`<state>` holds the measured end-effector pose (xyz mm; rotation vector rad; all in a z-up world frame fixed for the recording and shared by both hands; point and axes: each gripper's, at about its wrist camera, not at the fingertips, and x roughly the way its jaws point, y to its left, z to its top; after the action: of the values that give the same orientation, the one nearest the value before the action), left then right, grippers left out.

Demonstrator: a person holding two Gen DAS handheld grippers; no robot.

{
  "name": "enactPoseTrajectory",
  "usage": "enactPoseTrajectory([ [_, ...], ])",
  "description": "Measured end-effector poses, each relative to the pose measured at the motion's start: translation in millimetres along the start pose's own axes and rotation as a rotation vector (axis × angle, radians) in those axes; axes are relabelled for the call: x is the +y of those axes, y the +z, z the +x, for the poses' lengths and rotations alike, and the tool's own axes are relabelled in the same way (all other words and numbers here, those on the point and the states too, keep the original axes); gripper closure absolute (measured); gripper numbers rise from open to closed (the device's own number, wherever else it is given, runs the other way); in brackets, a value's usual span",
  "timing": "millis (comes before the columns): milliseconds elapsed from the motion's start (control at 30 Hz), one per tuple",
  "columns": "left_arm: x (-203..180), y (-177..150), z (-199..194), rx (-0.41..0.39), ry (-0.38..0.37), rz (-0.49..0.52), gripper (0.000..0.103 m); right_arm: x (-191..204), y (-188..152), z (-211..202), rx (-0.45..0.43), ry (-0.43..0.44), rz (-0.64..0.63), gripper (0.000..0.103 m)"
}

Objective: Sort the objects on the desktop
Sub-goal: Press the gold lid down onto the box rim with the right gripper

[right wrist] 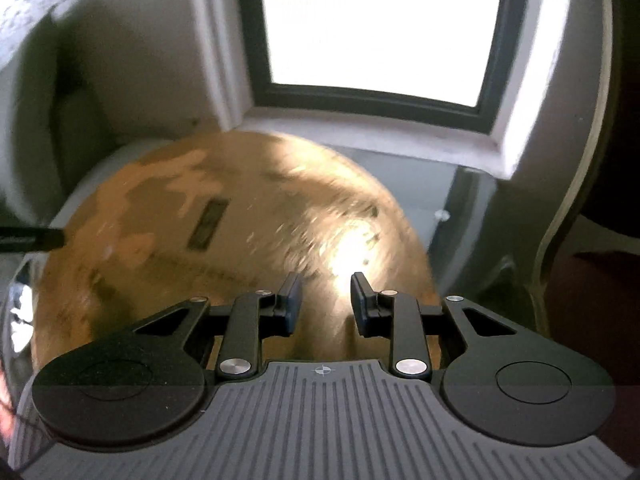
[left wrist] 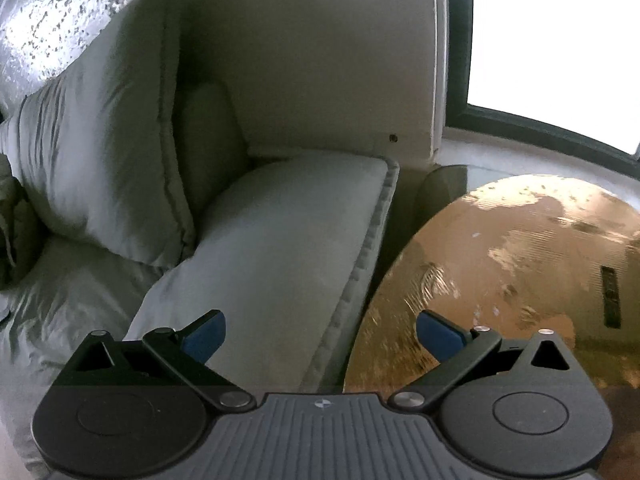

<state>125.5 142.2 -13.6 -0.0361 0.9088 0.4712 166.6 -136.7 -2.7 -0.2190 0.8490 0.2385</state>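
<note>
A round, shiny gold-brown table top fills the right of the left wrist view and the middle of the right wrist view. A dark flat rectangular thing lies on it, also in the right wrist view. My left gripper is wide open and empty, over the gap between sofa and table. My right gripper is open and empty, above the table's near part. The right wrist view is blurred.
A grey sofa with a seat cushion and a back pillow stands left of the table. A bright window with a dark frame and a pale sill lies behind. A curved chair back stands at right.
</note>
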Motion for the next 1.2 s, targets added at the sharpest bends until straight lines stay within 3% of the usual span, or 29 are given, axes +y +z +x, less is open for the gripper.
enactPoseTrajectory([
  [400,-10,19,18,0.012,0.016,0.008,0.001,-3,20,43,0.032,-0.029,0.050,0.065],
  [567,-2,9,7,0.034,0.034,0.024,0.001,-4,26,28,0.029,-0.005,0.087,0.066],
  [633,1,-2,-5,0.035,0.024,0.026,0.001,-3,23,16,0.027,0.011,0.072,0.061],
  [800,-1,-46,-42,0.029,-0.023,0.096,0.001,7,-14,-18,0.068,0.081,0.003,0.050],
  [1000,-11,-89,-63,0.071,-0.051,0.163,0.001,17,-61,-39,0.138,0.097,-0.033,0.050],
  [1200,-6,-115,-88,0.135,-0.093,0.123,0.001,21,-98,-64,0.178,0.114,-0.026,0.039],
])
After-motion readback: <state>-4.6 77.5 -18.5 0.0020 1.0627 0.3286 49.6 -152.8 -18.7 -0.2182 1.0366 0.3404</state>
